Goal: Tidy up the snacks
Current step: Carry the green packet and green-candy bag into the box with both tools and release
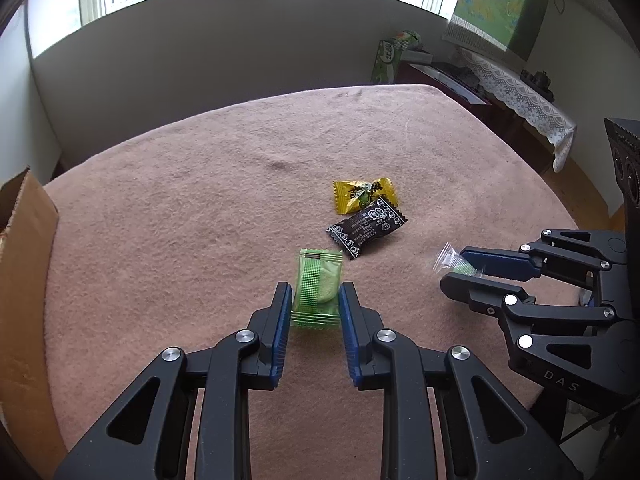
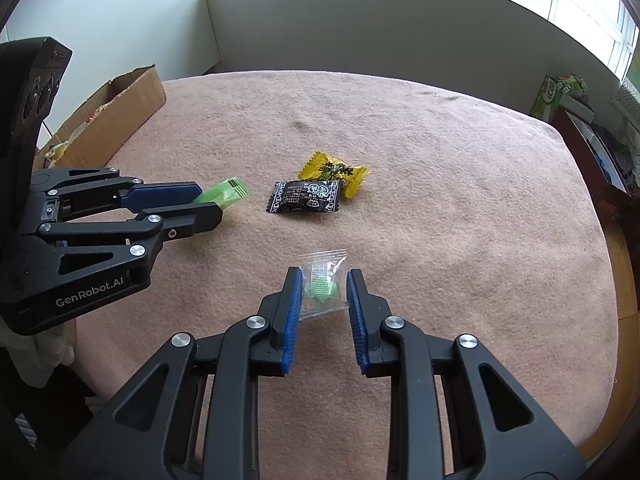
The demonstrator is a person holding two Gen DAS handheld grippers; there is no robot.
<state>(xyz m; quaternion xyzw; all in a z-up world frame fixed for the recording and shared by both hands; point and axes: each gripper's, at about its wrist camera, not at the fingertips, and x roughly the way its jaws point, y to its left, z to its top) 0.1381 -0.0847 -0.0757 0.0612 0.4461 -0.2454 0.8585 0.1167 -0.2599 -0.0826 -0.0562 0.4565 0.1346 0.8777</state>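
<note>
My left gripper (image 1: 315,294) is shut on a green snack packet (image 1: 318,292), its pads pressing the packet's sides just above the pink tablecloth; it also shows in the right wrist view (image 2: 224,197). My right gripper (image 2: 322,280) is shut on a small clear packet with a green candy (image 2: 322,284), also seen in the left wrist view (image 1: 456,265). A yellow snack (image 1: 362,194) and a black snack (image 1: 366,226) lie together on the cloth beyond both grippers.
An open cardboard box (image 2: 120,100) with snacks inside stands at the table's left edge; its flap shows in the left wrist view (image 1: 24,216). A grey wall runs behind the table. A dark side cabinet (image 1: 460,76) with green cartons stands at the right.
</note>
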